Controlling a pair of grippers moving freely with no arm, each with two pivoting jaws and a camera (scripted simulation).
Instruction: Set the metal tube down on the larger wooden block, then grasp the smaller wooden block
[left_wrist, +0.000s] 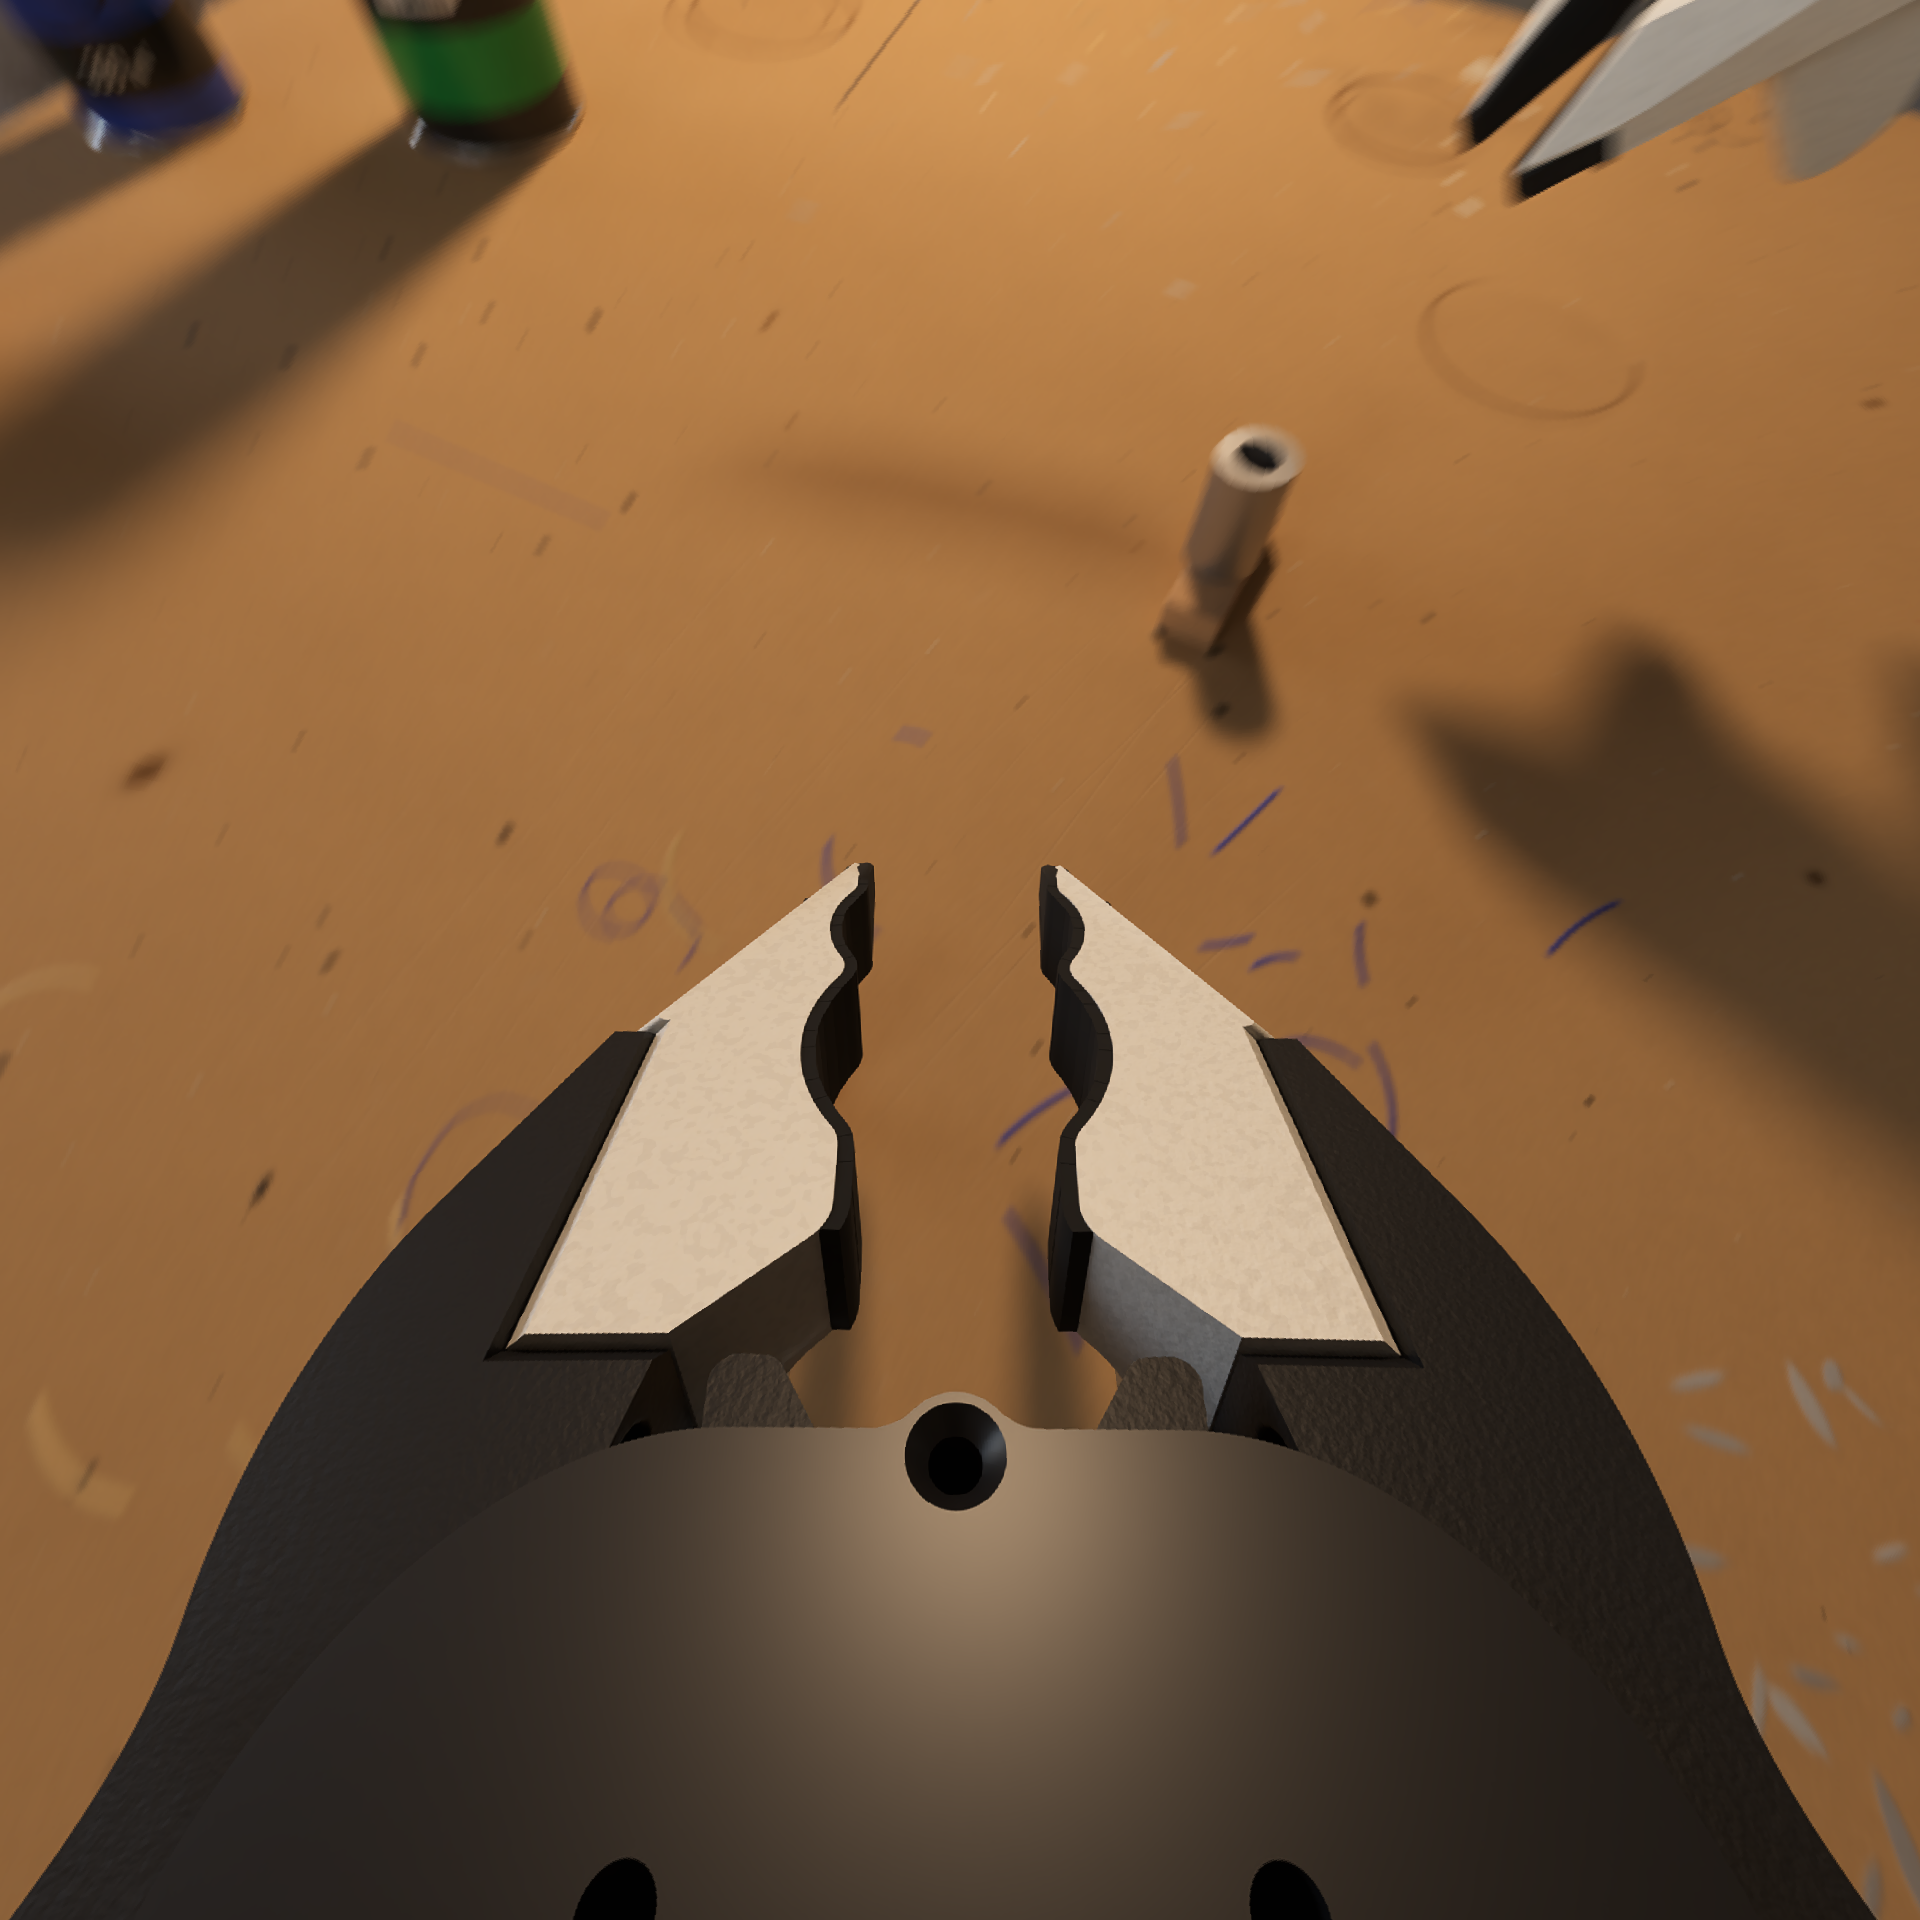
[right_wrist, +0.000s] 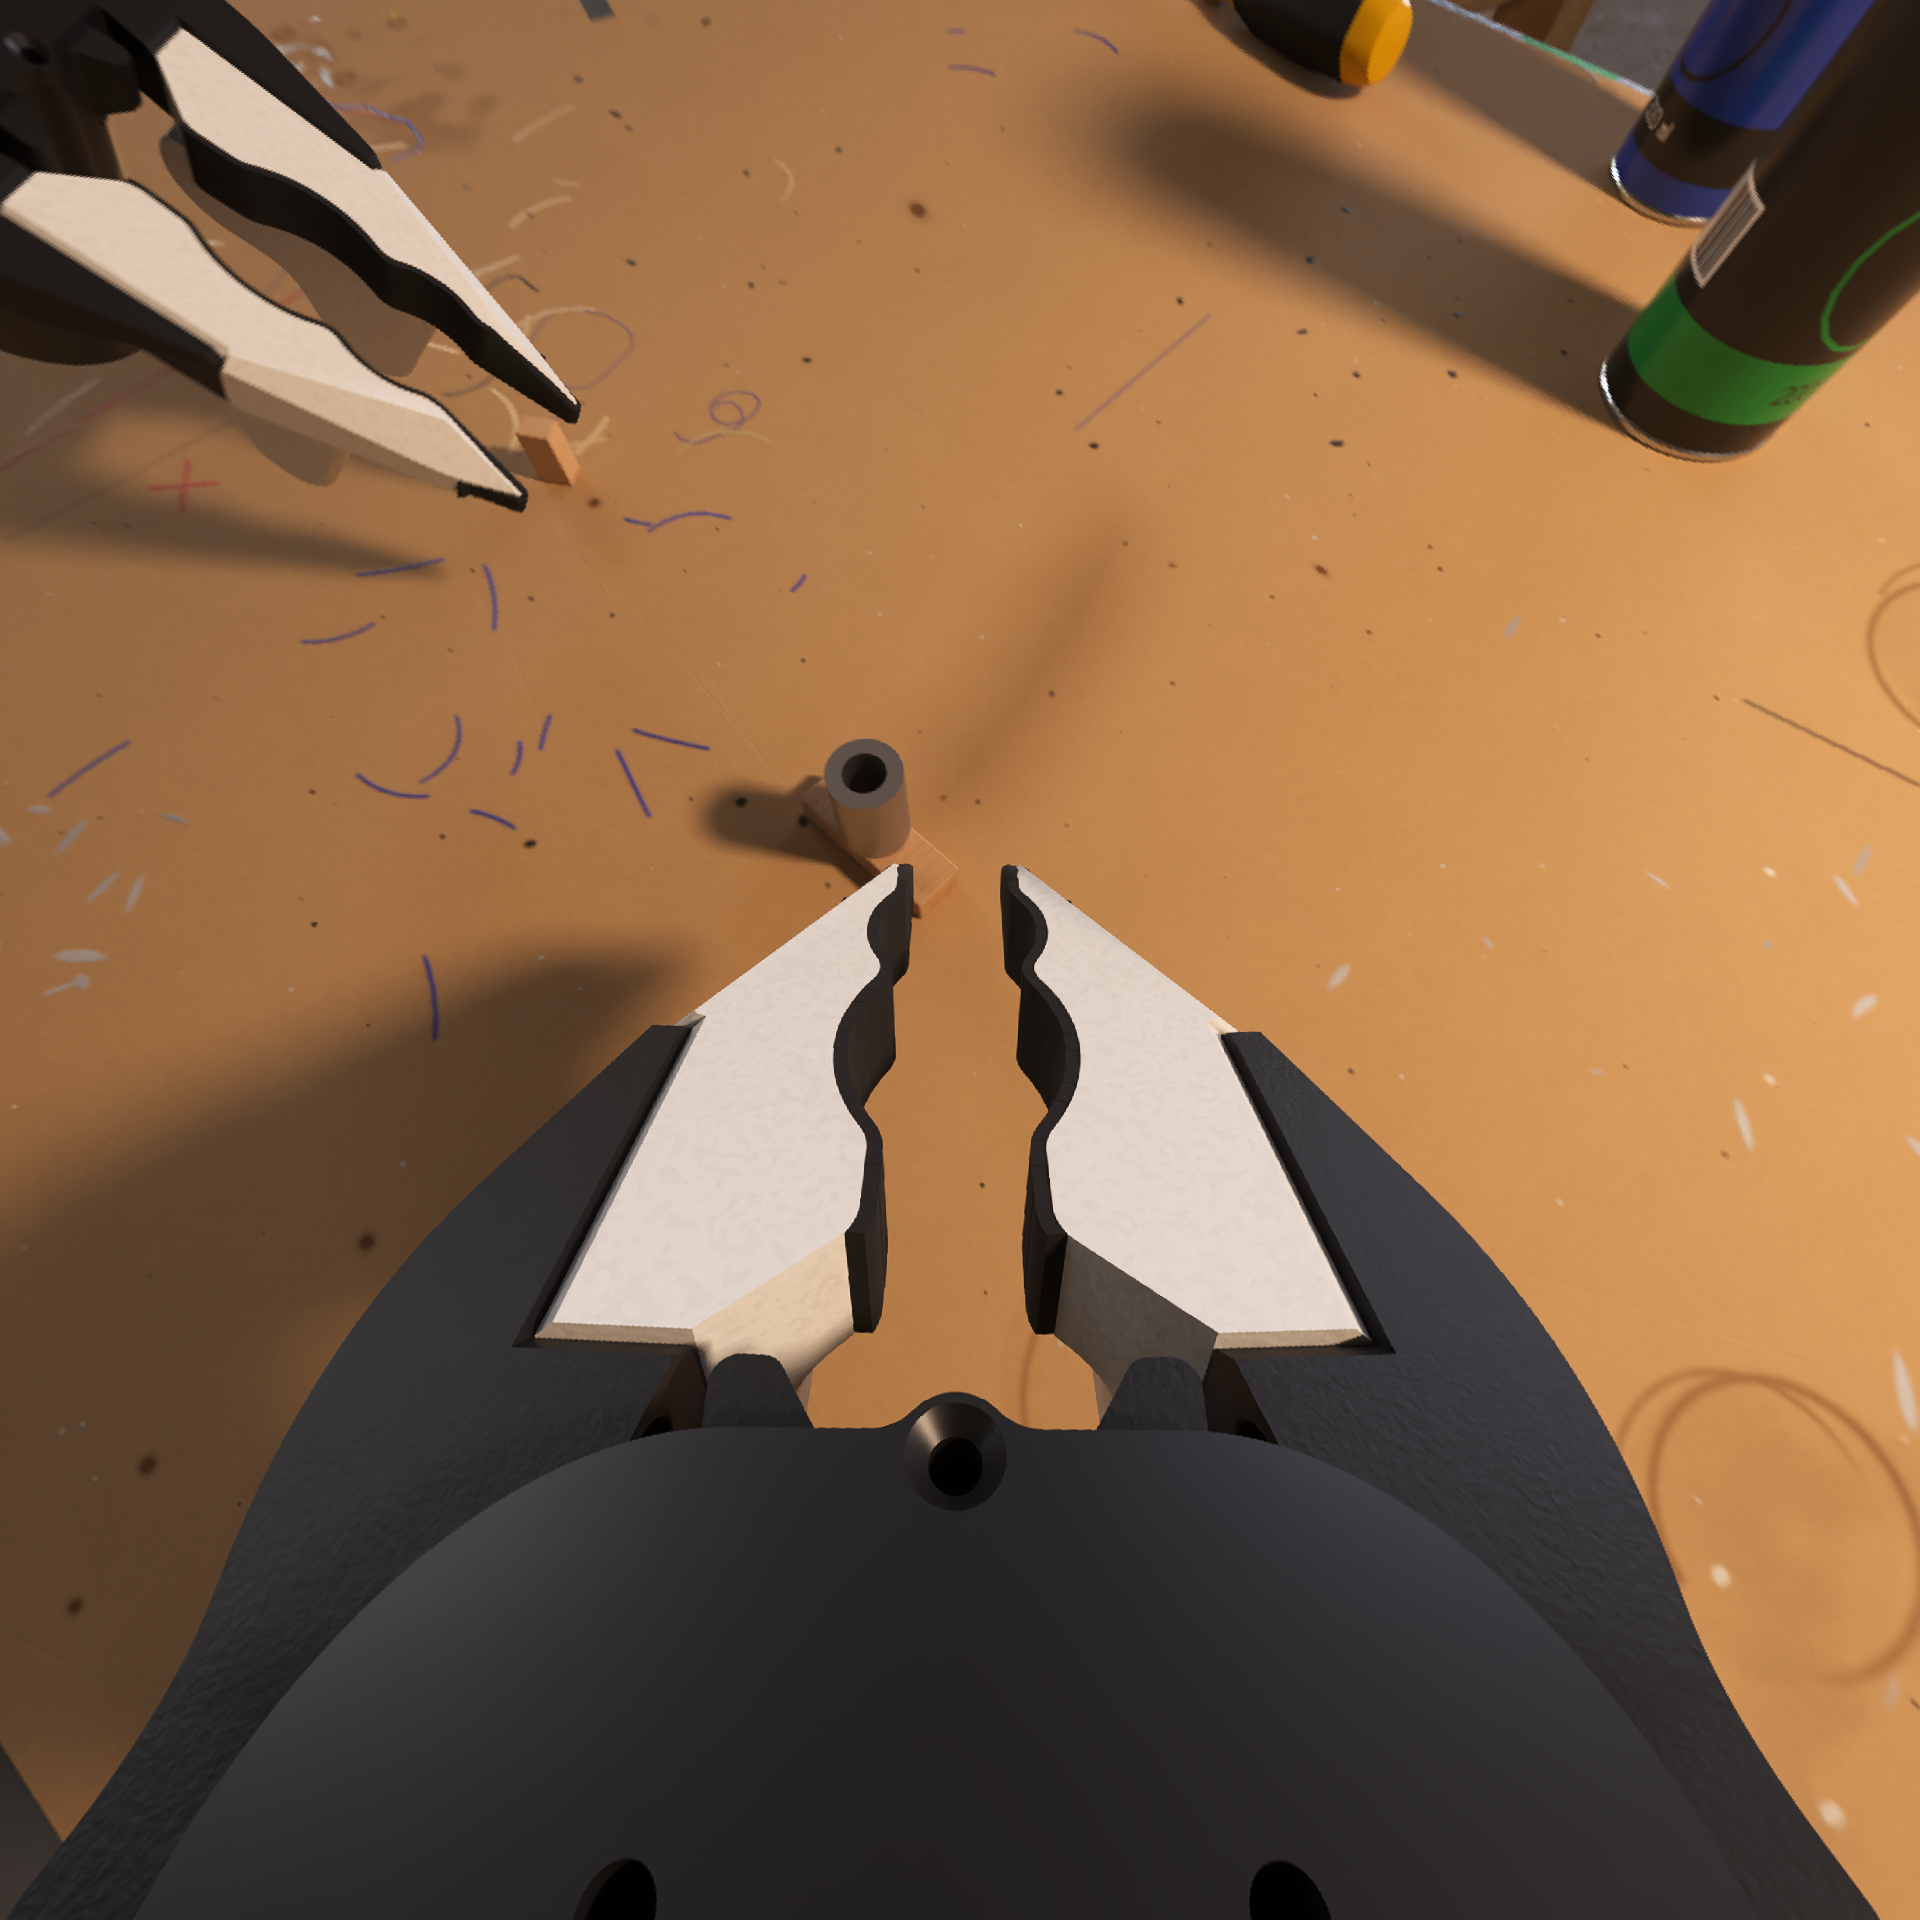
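A grey metal tube (right_wrist: 868, 795) stands upright on the larger wooden block (right_wrist: 928, 881), a flat piece on the brown tabletop. My right gripper (right_wrist: 956, 878) is open and empty, its tips just short of that block. The smaller wooden block (right_wrist: 549, 449) lies farther off, right at the tips of my left gripper (right_wrist: 538, 454), which hangs tilted over the table. In the left wrist view my left gripper (left_wrist: 956, 878) is open and empty; the tube (left_wrist: 1247, 509) and larger block (left_wrist: 1205, 618) stand ahead to the right. The smaller block does not show there. My right gripper (left_wrist: 1496, 161) shows at the top right.
A green-banded spray can (right_wrist: 1756, 343) and a blue one (right_wrist: 1704, 125) stand at the far right, also in the left wrist view (left_wrist: 478, 73) (left_wrist: 135, 73). A black tool handle with a yellow end (right_wrist: 1340, 36) lies at the top. The tabletop bears pen marks and scratches.
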